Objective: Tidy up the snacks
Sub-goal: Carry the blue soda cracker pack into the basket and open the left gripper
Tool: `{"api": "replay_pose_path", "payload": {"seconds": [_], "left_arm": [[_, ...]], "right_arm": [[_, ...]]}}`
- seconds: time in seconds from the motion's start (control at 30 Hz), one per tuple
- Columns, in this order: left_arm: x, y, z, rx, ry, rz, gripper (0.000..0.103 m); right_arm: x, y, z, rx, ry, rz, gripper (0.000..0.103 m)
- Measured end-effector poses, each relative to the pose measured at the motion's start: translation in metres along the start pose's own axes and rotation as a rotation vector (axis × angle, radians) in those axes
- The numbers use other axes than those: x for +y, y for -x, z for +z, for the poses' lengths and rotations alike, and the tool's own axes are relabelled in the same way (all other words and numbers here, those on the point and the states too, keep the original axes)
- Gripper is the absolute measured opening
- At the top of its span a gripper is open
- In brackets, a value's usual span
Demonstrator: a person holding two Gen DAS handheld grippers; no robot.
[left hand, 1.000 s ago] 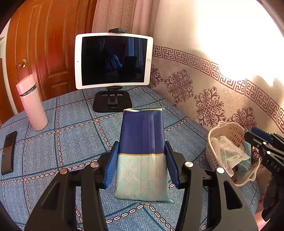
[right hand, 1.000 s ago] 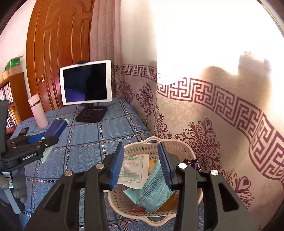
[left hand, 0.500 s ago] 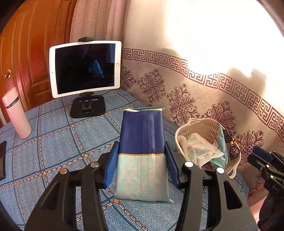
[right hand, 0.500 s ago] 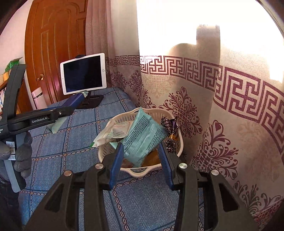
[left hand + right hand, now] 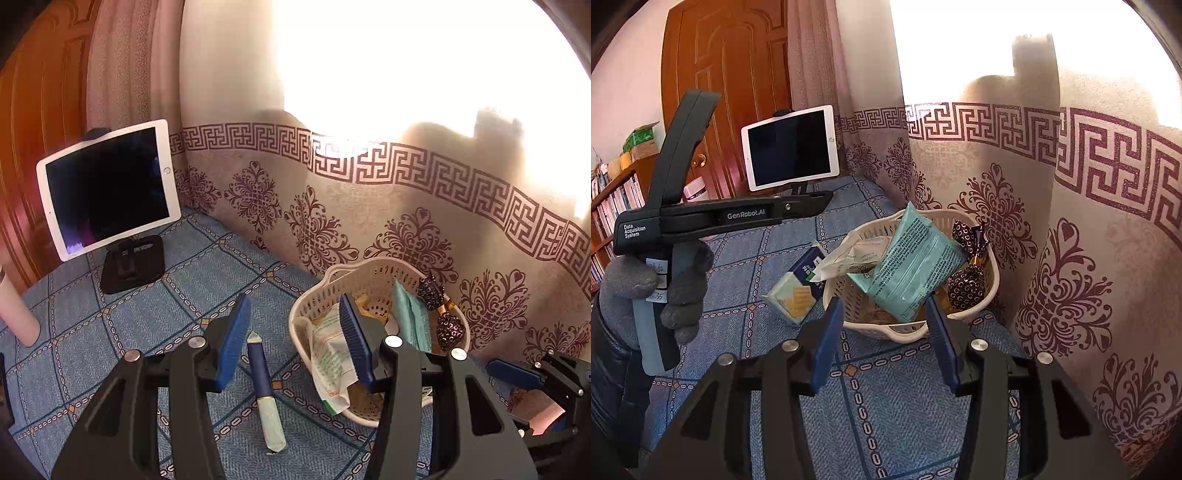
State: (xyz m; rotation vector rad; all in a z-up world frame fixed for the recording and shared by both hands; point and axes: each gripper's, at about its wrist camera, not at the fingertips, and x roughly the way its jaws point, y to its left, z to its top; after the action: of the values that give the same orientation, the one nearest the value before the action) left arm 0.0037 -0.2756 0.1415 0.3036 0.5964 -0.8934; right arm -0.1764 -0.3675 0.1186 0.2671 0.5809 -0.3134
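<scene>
**A:** Where's the blue-and-mint packet [image 5: 264, 391] now?

**B:** It's out of the left tongs [image 5: 294, 299]. A moment ago their pads pinched it. Now it lies edge-on on the tabletop [image 5: 147, 325], just left of the basket [image 5: 314, 295], not in it. Those tongs hover half open above it, touching nothing.

**A:** And the right tongs [image 5: 883, 301]?

**B:** Empty, near the basket's front rim, and their jaws have just been opening. I'd judge the packet still needs lifting in.

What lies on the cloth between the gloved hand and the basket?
A blue-and-green snack packet lies there, close beside the basket and apart from the gloved hand. The right wrist view shows it.
</scene>
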Motion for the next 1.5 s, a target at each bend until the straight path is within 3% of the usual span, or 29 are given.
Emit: {"api": "replay_pose_path", "payload": {"seconds": [0.13, 0.23, 0.33, 0.43, 0.53, 0.67, 0.77, 0.87, 1.07, 1.2, 1.5], "left_arm": [[0.029, -0.01, -0.026, 0.082, 0.112, 0.04, 0.055], [0.048, -0.018, -0.05, 0.135, 0.18, 0.097, 0.064], [0.057, -0.031, -0.068, 0.19, 0.185, 0.148, 0.069], [0.056, -0.047, -0.076, 0.235, 0.192, 0.143, 0.077], [0.045, -0.061, -0.08, 0.257, 0.165, 0.136, 0.077], [0.037, -0.08, -0.086, 0.29, 0.103, 0.191, 0.077], [0.038, -0.091, -0.088, 0.319, 0.102, 0.185, 0.062], [0.037, -0.088, -0.087, 0.309, 0.089, 0.175, 0.051], [0.04, -0.066, -0.074, 0.247, 0.103, 0.188, 0.051], [0.036, -0.043, -0.048, 0.17, 0.094, 0.19, 0.051], [-0.021, -0.039, 0.001, 0.094, -0.022, 0.067, 0.051]], "right_arm": [[-0.006, -0.009, -0.005, 0.023, -0.029, 0.019, 0.047], [-0.005, -0.014, -0.009, 0.038, -0.028, 0.034, 0.047], [-0.002, -0.017, -0.01, 0.046, -0.021, 0.047, 0.047], [-0.001, -0.018, -0.011, 0.048, -0.016, 0.05, 0.047], [-0.002, -0.019, -0.011, 0.053, -0.017, 0.05, 0.047], [-0.005, -0.02, -0.013, 0.061, -0.023, 0.048, 0.047], [-0.006, -0.022, -0.013, 0.067, -0.028, 0.049, 0.047], [-0.006, -0.025, -0.012, 0.069, -0.026, 0.054, 0.047], [-0.009, -0.027, -0.011, 0.07, -0.036, 0.063, 0.047], [-0.008, -0.029, -0.011, 0.069, -0.038, 0.071, 0.047], [-0.014, -0.022, -0.016, 0.063, -0.064, 0.069, 0.047]]}}
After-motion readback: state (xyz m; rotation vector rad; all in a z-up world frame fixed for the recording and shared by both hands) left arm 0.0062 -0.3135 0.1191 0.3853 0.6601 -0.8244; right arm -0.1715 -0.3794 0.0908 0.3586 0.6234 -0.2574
